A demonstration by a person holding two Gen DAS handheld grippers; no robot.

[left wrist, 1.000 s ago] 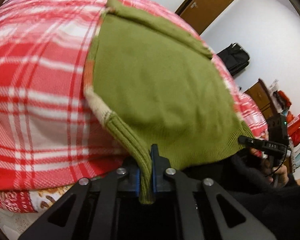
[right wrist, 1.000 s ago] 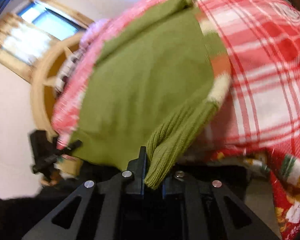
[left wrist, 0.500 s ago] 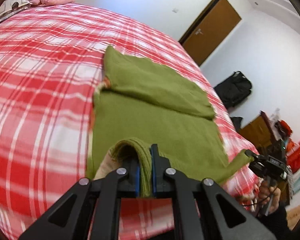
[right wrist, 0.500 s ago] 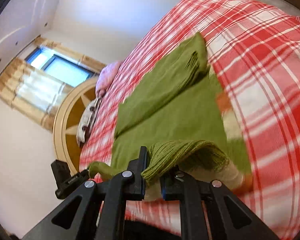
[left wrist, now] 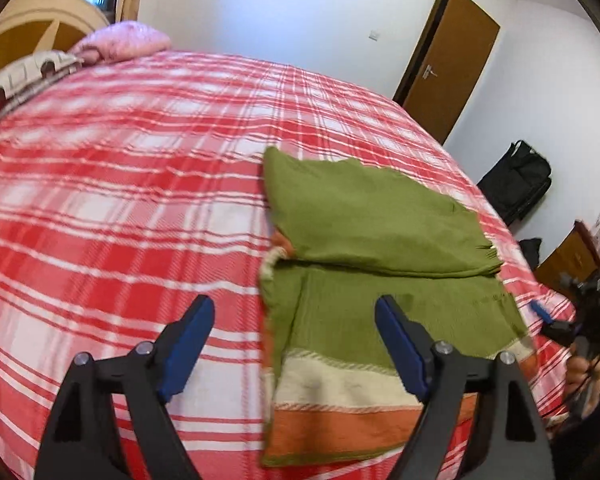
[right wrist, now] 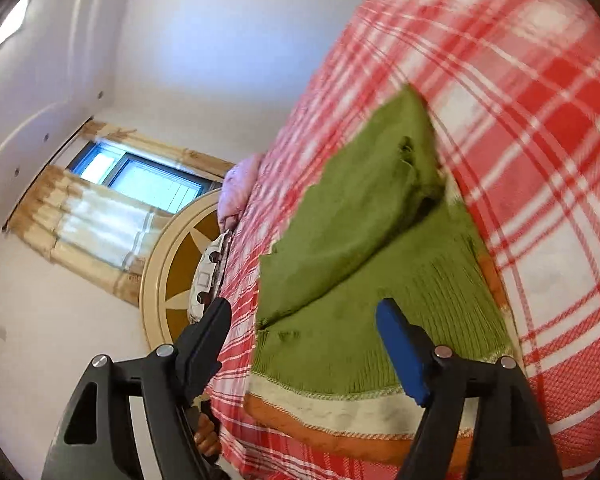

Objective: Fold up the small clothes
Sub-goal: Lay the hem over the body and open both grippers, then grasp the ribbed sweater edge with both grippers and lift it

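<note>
On the red plaid bed point(left wrist: 120, 200) the green sweater point(left wrist: 380, 248) lies folded with hem brought up, both left gripper point(left wrist: 296, 344) and right gripper point(right wrist: 304, 340) jaws just opened and empty, probably another fold left

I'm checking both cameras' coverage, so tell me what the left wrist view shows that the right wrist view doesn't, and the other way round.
Only the left wrist view shows the brown door and the black bag against the wall. Only the right wrist view shows the curtained window. Both show the green sweater lying folded on the red plaid bedspread, the pink pillow and the round headboard. The left gripper and right gripper are open, holding nothing; their jaws have just been opening.
</note>
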